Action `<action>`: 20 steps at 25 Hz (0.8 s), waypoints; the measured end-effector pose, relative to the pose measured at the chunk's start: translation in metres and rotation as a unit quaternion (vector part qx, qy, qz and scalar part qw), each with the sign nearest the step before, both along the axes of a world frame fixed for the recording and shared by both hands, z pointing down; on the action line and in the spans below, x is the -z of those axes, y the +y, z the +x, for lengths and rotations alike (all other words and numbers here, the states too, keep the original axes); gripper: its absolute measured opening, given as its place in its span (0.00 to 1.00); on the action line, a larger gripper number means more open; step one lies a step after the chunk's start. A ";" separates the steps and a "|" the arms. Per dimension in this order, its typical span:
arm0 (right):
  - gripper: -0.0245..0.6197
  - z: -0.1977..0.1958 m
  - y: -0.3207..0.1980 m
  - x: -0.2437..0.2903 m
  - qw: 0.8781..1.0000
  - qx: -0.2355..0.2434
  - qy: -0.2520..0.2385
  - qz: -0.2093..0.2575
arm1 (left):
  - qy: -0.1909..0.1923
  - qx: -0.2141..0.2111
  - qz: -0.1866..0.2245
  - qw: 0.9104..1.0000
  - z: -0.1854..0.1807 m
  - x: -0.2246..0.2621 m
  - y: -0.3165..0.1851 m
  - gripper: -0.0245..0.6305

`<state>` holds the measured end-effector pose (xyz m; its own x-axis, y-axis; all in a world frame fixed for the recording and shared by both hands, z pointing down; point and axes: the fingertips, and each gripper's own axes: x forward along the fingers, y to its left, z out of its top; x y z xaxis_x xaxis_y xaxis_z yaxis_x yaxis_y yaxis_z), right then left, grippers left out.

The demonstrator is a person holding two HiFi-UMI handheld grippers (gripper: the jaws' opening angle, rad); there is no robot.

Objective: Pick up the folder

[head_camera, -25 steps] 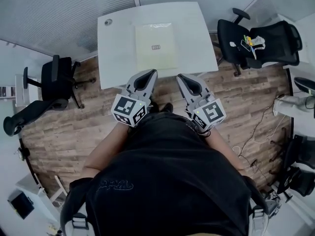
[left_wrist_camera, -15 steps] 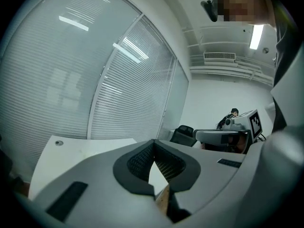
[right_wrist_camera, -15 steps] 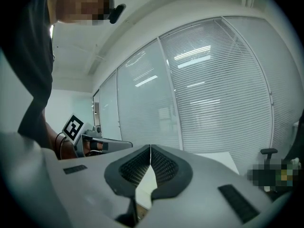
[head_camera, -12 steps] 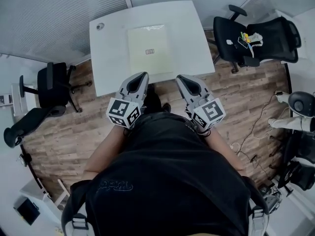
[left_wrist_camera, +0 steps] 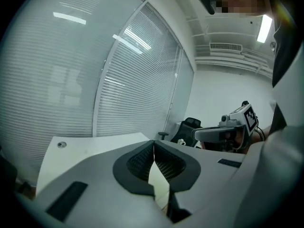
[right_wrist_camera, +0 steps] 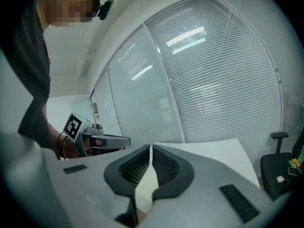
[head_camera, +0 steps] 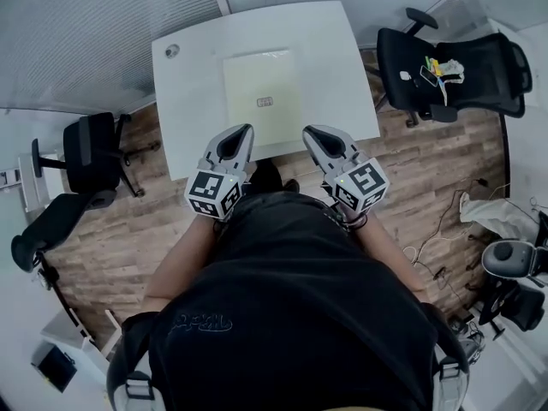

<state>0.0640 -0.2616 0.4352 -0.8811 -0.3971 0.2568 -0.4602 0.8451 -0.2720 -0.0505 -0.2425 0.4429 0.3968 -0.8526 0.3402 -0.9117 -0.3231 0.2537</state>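
A pale yellow folder (head_camera: 263, 95) with a small label lies flat in the middle of the white table (head_camera: 193, 101). My left gripper (head_camera: 241, 130) hangs over the table's near edge, just short of the folder's near left corner, jaws shut and empty. My right gripper (head_camera: 310, 132) is beside it on the right, near the folder's near right corner, also shut and empty. In the left gripper view the closed jaws (left_wrist_camera: 154, 144) point across the table (left_wrist_camera: 85, 148), and the right gripper (left_wrist_camera: 223, 133) shows beside them. In the right gripper view the closed jaws (right_wrist_camera: 151, 148) face the table (right_wrist_camera: 213, 151) too.
A black office chair (head_camera: 449, 71) with small items on its seat stands right of the table. Two more black chairs (head_camera: 90, 148) stand at the left on the wooden floor. A round cable port (head_camera: 172, 50) sits in the table's far left corner. Blinds cover the wall beyond.
Both grippers have come forward and lower, from in front of the table to over its near edge. The jaws stayed shut.
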 end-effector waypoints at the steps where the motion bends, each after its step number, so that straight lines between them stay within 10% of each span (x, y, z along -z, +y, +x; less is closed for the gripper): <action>1: 0.08 -0.005 -0.006 -0.002 1.000 0.003 0.000 -0.003 | 0.002 0.002 -0.005 1.000 -0.005 -0.004 -0.006 0.06; 20: 0.26 -0.071 -0.089 -0.087 0.993 -0.013 0.066 -0.092 | 0.041 -0.004 -0.102 0.994 -0.097 -0.097 -0.080 0.06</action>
<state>-0.0066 -0.3510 0.5226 -0.8247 -0.3550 0.4404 -0.5236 0.7737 -0.3567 -0.1472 -0.3224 0.5399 0.4368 -0.7660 0.4717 -0.8828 -0.2644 0.3882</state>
